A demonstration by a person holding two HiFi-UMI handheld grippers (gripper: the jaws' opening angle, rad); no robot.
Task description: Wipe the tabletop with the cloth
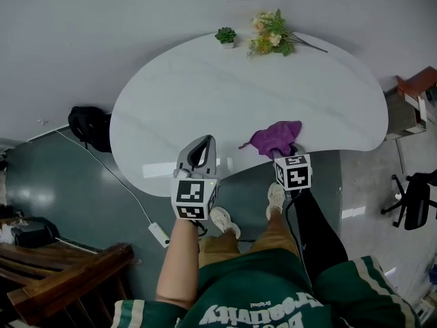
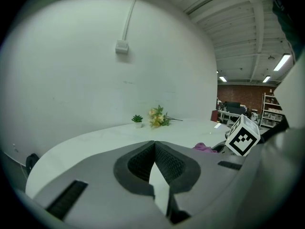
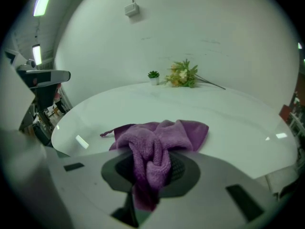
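A purple cloth (image 1: 276, 137) lies bunched on the white tabletop (image 1: 239, 94) near its front edge. My right gripper (image 1: 292, 153) is shut on the cloth (image 3: 151, 151), whose folds fill the space between the jaws and spill forward onto the table. My left gripper (image 1: 199, 157) hovers over the table's front edge, to the left of the cloth; its jaws are shut with nothing between them. In the left gripper view the left gripper (image 2: 153, 162) points across the table, with the cloth (image 2: 205, 147) and the right gripper's marker cube (image 2: 243, 137) at the right.
A small potted plant (image 1: 226, 36) and a bunch of flowers (image 1: 273, 36) stand at the table's far edge by the wall. A black bag (image 1: 89, 126) and a cable lie on the floor at the left. An office chair (image 1: 414, 200) stands at the right.
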